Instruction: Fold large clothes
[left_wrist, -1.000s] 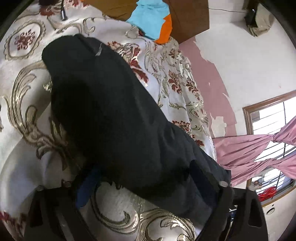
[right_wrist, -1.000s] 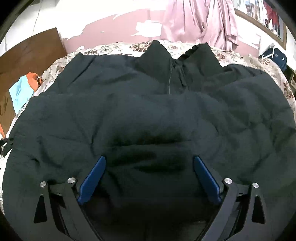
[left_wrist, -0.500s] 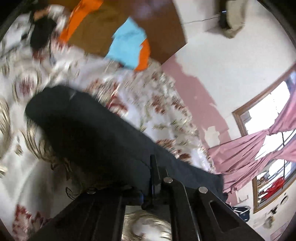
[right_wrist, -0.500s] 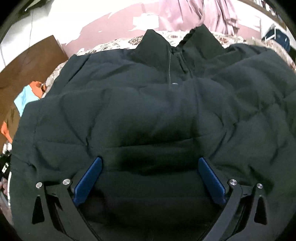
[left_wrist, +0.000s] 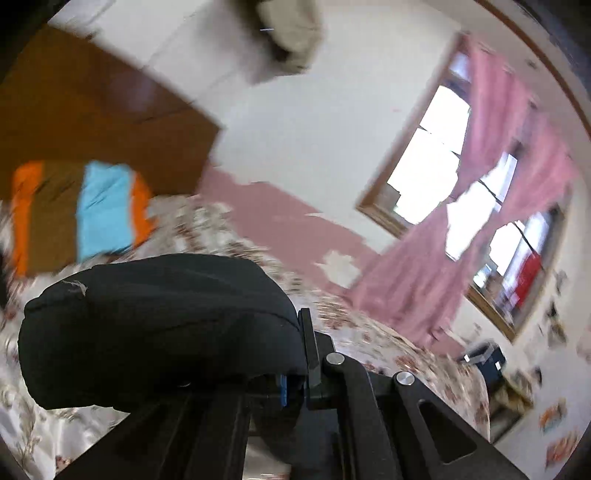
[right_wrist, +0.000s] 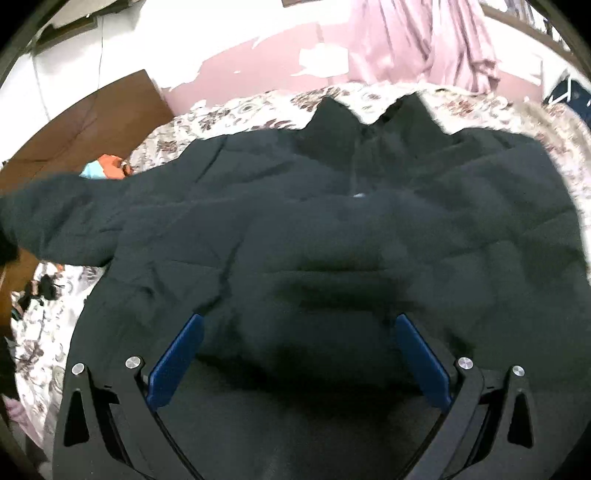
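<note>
Our left gripper (left_wrist: 295, 369) has its fingers pinched on the cuff end of the black jacket's sleeve (left_wrist: 159, 332), which bulges out ahead and to the left of the fingertips, raised above the floral bedspread (left_wrist: 388, 343). The likeliest failure, we judge, is the puffy cuff slipping free, since only a thin edge of fabric appears to sit between the pads. A hard pull could also drag the jacket (right_wrist: 332, 240) askew on the bed. Its body lies spread flat beneath and ahead of our right gripper (right_wrist: 295, 350), collar at the far end. The right fingers stand wide apart over the lower body, gripping nothing. Our left gripper points nearly level toward the wall and window (left_wrist: 436, 155); the right one tilts steeply down at the jacket.
</note>
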